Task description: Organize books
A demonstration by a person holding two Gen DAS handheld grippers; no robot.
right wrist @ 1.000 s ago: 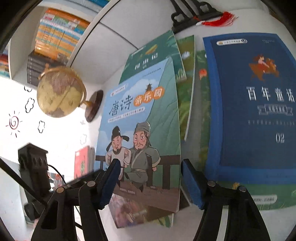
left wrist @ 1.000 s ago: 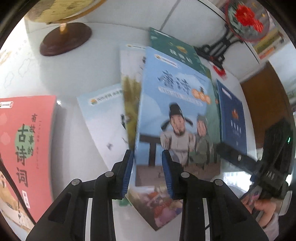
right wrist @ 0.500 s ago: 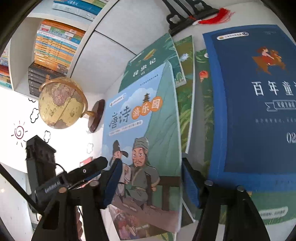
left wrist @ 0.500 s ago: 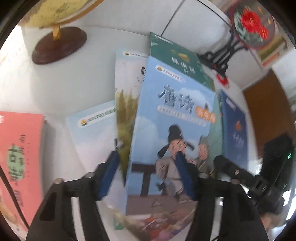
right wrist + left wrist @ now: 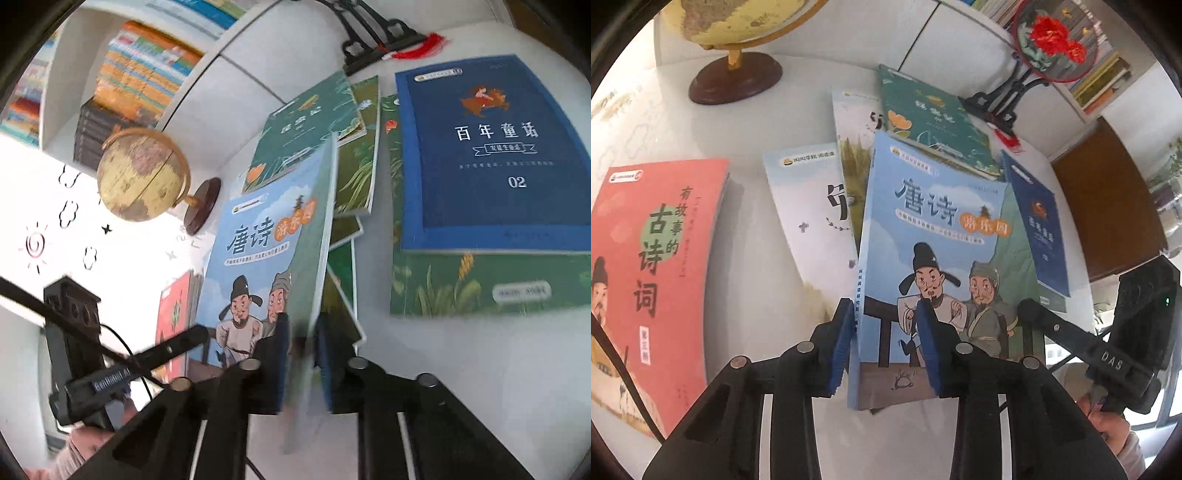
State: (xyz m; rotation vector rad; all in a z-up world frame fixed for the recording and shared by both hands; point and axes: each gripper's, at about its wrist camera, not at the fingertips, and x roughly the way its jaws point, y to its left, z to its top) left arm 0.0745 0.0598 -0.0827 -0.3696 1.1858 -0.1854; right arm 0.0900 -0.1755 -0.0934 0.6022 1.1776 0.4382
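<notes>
Tabletop [image 5: 746, 258], white and glossy, carries the scattered books; I read the spread as unsorted stock awaiting stacking. Largest at frame left in the left wrist view lies the salmon-red paperback with green title disc [image 5: 653, 280], flat and apart from the rest. Centre frame, the light-blue paperback showing two cartoon figures [image 5: 934, 258] stands tilted, raised off the pile, because both tools carry it by its lower edge. Beneath it lie the dark-green paperback [image 5: 934, 118] and, right of centre, the navy-blue paperback [image 5: 487, 147]. A tan globe on a brown wooden base [image 5: 144, 173] stands clear at the upper left.

My left gripper [image 5: 886, 343] points steeply down, jaws closing astride the spine corner. My right gripper [image 5: 303, 365] slopes less steeply, jaws closing on the opposite edge, blurred.
</notes>
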